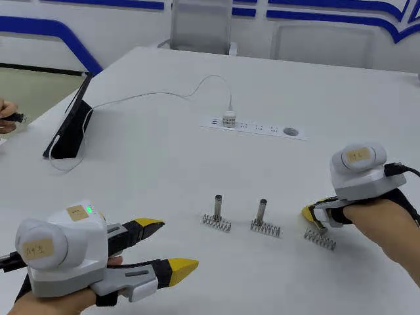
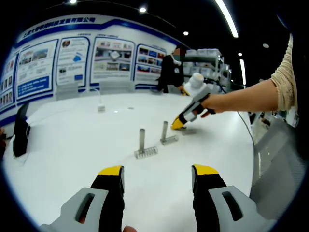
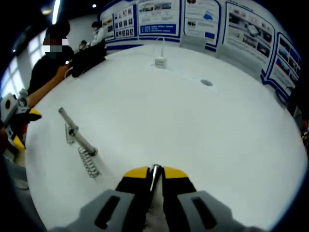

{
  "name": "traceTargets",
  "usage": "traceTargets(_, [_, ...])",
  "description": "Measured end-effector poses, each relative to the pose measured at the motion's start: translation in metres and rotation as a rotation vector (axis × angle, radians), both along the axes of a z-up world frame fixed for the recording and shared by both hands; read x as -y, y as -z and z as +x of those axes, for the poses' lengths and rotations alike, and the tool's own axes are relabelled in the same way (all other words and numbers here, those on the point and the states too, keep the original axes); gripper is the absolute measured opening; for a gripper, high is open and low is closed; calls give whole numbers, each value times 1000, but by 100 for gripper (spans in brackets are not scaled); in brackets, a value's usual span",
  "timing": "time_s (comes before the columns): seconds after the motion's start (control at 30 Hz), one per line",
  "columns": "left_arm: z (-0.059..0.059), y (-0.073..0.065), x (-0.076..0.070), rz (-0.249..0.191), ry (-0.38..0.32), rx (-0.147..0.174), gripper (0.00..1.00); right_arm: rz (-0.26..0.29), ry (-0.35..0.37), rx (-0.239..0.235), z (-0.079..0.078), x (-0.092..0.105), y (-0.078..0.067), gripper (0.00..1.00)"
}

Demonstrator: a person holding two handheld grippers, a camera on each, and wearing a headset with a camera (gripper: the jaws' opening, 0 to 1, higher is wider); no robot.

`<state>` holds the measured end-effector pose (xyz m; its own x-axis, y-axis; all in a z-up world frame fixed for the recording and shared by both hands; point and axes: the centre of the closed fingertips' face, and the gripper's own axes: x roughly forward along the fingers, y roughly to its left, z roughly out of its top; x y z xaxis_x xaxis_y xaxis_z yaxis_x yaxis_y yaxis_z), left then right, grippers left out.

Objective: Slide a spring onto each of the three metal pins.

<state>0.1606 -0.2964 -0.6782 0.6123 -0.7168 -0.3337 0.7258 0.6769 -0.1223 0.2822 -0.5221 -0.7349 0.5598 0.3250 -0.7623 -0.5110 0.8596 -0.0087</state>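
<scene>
- My left gripper (image 1: 164,245) hangs low over the near-left part of the white table (image 1: 157,157). Its yellow-tipped jaws are spread wide with nothing between them.
- My right gripper (image 1: 311,215) is down at the table surface on the right side. In the right gripper view its jaws are clenched on a thin metal pin (image 3: 155,174), which pokes up between the yellow tips.
- Two more pins stand upright on the table between my grippers, near each other: the left pin (image 1: 218,205) and the middle pin (image 1: 262,211).
- The left spring (image 1: 216,223) lies flat at the foot of the left pin, and the middle spring (image 1: 265,228) lies flat at the foot of the middle pin. I cannot tell whether either one touches its pin's base.
- The third spring (image 1: 319,239) lies on the table just beside the right gripper's tip, on the side nearer me.
- All three springs lie loose on the table.
- Farther back sits a white power strip (image 1: 252,126) with a white plug (image 1: 228,119) in it. A thin cable (image 1: 144,95) runs left from the plug toward a dark tablet (image 1: 69,128) propped near the table's left edge.
</scene>
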Motion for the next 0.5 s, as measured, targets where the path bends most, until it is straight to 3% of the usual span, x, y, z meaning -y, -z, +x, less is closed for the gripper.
traceTargets(0.33, [0,0,0,-2,0,-1,57,-48,-29,-22,-2,1,-1,10])
traceTargets(0.5, [1,0,-1,-1,-2,-1,57,-101,-67,-50,-3,-2,-2,10])
